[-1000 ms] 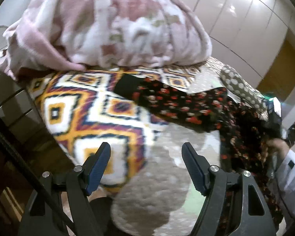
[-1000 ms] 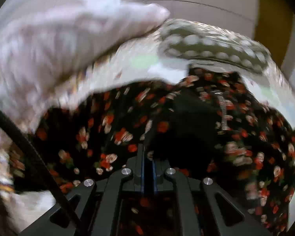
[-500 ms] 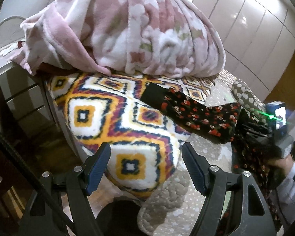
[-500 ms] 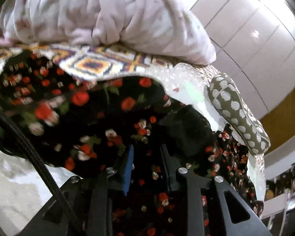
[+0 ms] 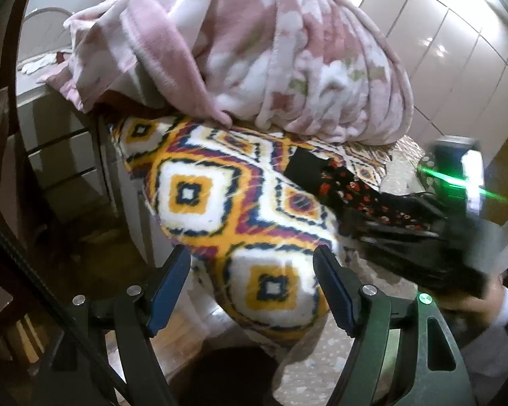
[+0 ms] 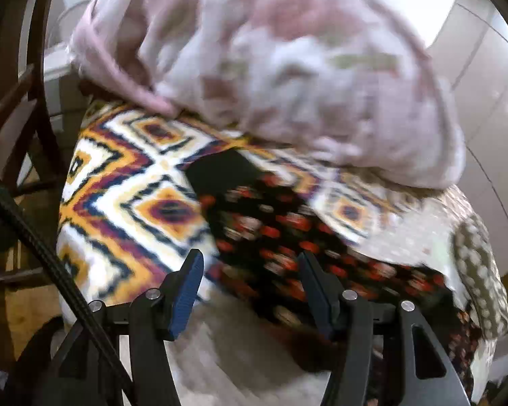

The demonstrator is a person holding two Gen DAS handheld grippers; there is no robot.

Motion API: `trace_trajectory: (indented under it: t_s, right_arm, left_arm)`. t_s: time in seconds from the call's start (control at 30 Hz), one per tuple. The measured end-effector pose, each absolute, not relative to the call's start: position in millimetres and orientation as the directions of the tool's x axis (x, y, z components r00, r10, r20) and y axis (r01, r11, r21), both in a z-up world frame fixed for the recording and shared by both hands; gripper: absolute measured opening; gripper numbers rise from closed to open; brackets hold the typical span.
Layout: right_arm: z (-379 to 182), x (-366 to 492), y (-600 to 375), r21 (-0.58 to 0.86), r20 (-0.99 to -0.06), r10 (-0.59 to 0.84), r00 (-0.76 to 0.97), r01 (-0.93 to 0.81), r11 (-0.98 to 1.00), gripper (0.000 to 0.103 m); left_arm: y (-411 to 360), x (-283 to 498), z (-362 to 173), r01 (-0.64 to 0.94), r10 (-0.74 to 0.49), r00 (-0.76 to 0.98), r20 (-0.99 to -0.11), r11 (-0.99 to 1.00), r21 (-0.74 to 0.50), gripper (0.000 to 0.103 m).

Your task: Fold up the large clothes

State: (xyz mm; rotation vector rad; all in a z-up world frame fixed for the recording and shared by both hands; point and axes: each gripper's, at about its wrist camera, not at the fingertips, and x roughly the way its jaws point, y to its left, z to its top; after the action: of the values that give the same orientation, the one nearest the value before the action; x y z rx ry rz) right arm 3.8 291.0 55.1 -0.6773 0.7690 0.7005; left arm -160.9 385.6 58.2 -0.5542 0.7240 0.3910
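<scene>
The right gripper (image 5: 420, 233) is smeared by motion in the left wrist view, and its jaws cannot be made out there. The floral garment (image 6: 288, 237) is blurred in the right wrist view and cut off at the lower right edge. The pink blanket (image 6: 271, 61) is blurred too.

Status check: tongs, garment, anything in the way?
Left tongs open, empty. Right tongs just opened, nothing pinched. Black red-flowered garment on diamond-patterned blanket. Bundled pink fleece blanket behind.

No readable text, label, brand or number shows in either view.
</scene>
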Motion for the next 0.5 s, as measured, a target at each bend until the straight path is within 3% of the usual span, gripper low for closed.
trace_trajectory:
  t_s: [0.13,0.2,0.23,0.33,0.5]
  right_arm:
    - [8,24,331,-0.333,-0.820,0.202,0.535,-0.734,0.592,0.061]
    - [0,32,335,-0.315,-0.814,0.216,0.540,-0.721,0.617,0.040]
    - [1,35,336,-0.283,-0.820,0.231,0.524,-0.722,0.631,0.010]
    - [23,43,327,-0.188,-0.805,0.282,0.522,-0.676,0.713,0.006]
    - [116,61,251,0.051,-0.683,0.425,0.594,-0.541,0.839,0.006]
  left_arm:
    - [393,-164,50,-0.534,0.149,0.672,-0.725,0.777,-0.335,0.074]
    - [395,-164,47,-0.542,0.153,0.664,-0.732,0.772,-0.331,0.074]
    - [396,-164,46,-0.545,0.153,0.662,-0.734,0.770,-0.332,0.074]
    - [392,-159,50,-0.533,0.139,0.672,-0.728,0.773,-0.345,0.074]
    - [366,-146,72,-0.463,0.110,0.714,-0.692,0.816,-0.348,0.074]
